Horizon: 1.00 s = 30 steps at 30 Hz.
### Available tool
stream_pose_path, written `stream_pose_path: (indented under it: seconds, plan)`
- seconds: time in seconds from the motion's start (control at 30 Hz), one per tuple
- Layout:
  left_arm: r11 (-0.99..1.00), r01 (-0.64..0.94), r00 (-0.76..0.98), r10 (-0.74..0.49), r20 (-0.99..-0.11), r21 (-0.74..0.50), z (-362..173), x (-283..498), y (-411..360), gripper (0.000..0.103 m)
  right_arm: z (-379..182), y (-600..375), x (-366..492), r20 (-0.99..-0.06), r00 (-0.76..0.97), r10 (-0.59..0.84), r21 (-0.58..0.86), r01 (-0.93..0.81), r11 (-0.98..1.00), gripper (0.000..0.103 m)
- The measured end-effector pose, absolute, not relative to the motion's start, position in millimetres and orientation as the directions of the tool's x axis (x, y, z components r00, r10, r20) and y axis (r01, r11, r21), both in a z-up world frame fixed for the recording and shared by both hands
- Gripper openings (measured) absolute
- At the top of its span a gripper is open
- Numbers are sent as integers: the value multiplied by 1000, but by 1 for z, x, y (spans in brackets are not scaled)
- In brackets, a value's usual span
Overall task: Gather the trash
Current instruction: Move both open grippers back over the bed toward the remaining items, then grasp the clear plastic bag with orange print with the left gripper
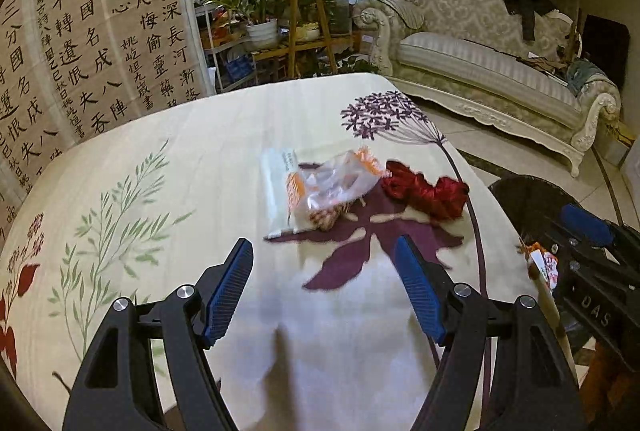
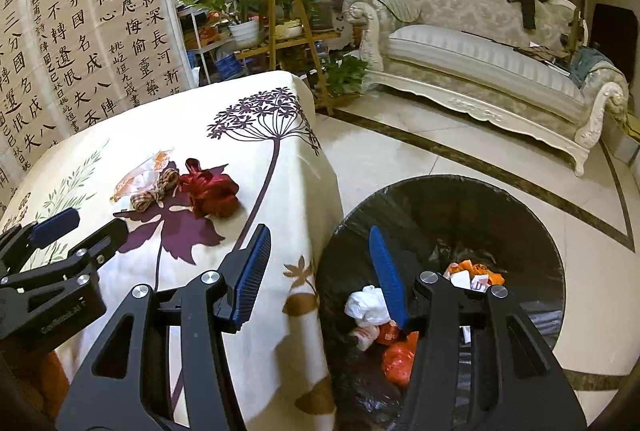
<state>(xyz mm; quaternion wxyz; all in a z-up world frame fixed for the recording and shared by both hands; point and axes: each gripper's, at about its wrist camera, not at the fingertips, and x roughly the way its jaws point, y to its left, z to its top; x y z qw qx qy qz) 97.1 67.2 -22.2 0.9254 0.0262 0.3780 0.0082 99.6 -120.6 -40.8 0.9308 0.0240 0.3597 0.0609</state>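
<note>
Left wrist view: my left gripper (image 1: 324,285) has its fingers open and empty (right gripper (image 2: 320,277) too, over the bin (image 2: 520,215)); the wrapper (image 1: 332,187) lies ahead on the worktop (image 1: 200,159), so next I judge reach and pinch.

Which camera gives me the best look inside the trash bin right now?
The right wrist view. It looks down into the black-lined trash bin beside the table, showing white and orange wrappers already inside. The left wrist view catches only a sliver of the bin's dark rim at the right edge, behind the right gripper.
</note>
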Motion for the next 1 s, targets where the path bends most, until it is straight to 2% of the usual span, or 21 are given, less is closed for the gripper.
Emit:
stream_pose_path:
  seconds: [0.33, 0.4, 0.43, 0.57, 0.63, 0.77, 0.9, 1.0]
  plan:
    - [997, 7, 711, 51, -701, 80, -28, 129, 64, 72, -38, -118, 126, -680, 717, 153, 102, -114, 988, 51]
    - [996, 6, 711, 55, -701, 85, -28, 134, 66, 72, -38, -115, 131, -682, 715, 153, 94, -122, 988, 54]
    - [996, 8, 710, 54, -702, 85, -28, 135, 67, 72, -38, -113, 135, -682, 715, 153, 90, -125, 988, 59]
    - [996, 23, 710, 42, -703, 83, -28, 140, 65, 72, -37, -106, 141, -681, 715, 161, 85, -141, 986, 59]
    - [996, 37, 711, 31, -702, 81, -29, 142, 64, 65, -37, -105, 142, -680, 715, 166, 88, -144, 986, 59]
    - [994, 76, 694, 2, -720, 75, -33, 145, 62, 33, -39, -105, 142, -683, 711, 170, 92, -147, 985, 59]
    - [995, 76, 708, -10, -706, 62, -29, 143, 66, 23, -41, -104, 140, -687, 706, 169, 91, -147, 985, 59]
    - [995, 79, 715, -11, -700, 64, -27, 139, 68, 20, -41, -103, 139, -690, 705, 167, 91, -145, 985, 59]
